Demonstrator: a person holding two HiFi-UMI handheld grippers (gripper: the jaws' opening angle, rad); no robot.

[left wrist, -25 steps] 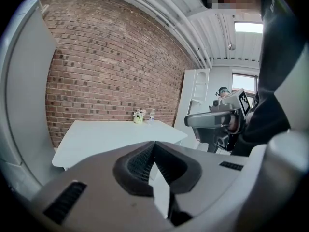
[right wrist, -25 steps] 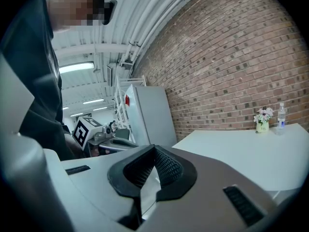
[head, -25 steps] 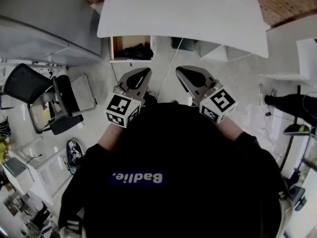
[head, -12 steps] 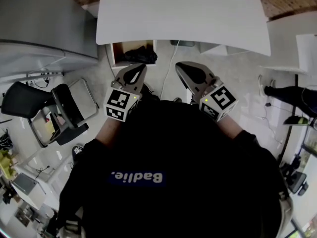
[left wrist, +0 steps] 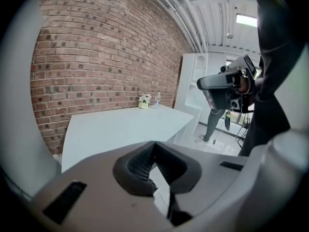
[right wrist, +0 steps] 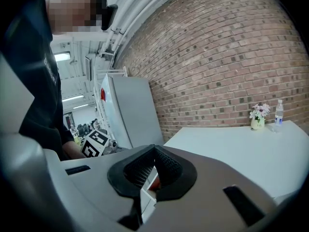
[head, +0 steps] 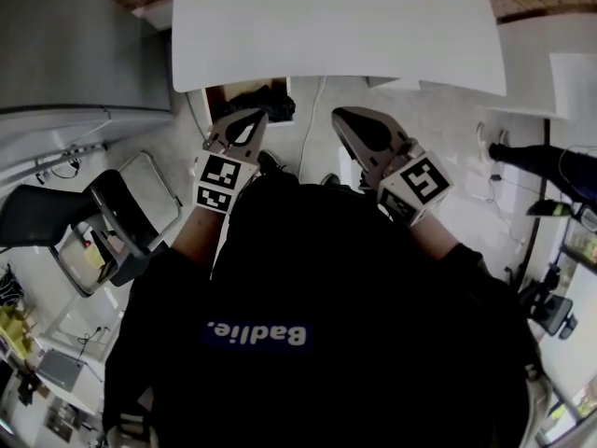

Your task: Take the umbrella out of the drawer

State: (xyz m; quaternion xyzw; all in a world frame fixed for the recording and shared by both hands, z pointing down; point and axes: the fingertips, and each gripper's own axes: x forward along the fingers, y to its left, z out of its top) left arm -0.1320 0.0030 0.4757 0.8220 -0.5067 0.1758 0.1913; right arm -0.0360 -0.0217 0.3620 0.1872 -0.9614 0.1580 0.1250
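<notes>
Under the left end of the white table (head: 336, 26) an open wooden drawer (head: 213, 98) holds a dark bundle, the umbrella (head: 266, 101), partly hidden by the table edge. My left gripper (head: 257, 114) is shut and empty, its tip just in front of the drawer and above the umbrella's near end; no touch can be seen. In the left gripper view its jaws (left wrist: 154, 144) meet over the table top. My right gripper (head: 338, 113) is also shut and empty, to the right of the drawer, over the floor. Its closed jaws (right wrist: 154, 148) point at the table edge.
A grey cabinet (head: 65, 54) stands left of the table, with a black chair (head: 112, 222) nearer on the left. A cable (head: 312, 124) runs down from the table between the grippers. White shelving (head: 550, 59) and a person's legs (head: 536, 161) are at the right. Flowers (right wrist: 259, 114) and a bottle (right wrist: 279, 111) stand on the table.
Both grippers have moved forward toward the table, and the left one has sunk closer to the open drawer. The table and drawer now sit nearer in the head view.
</notes>
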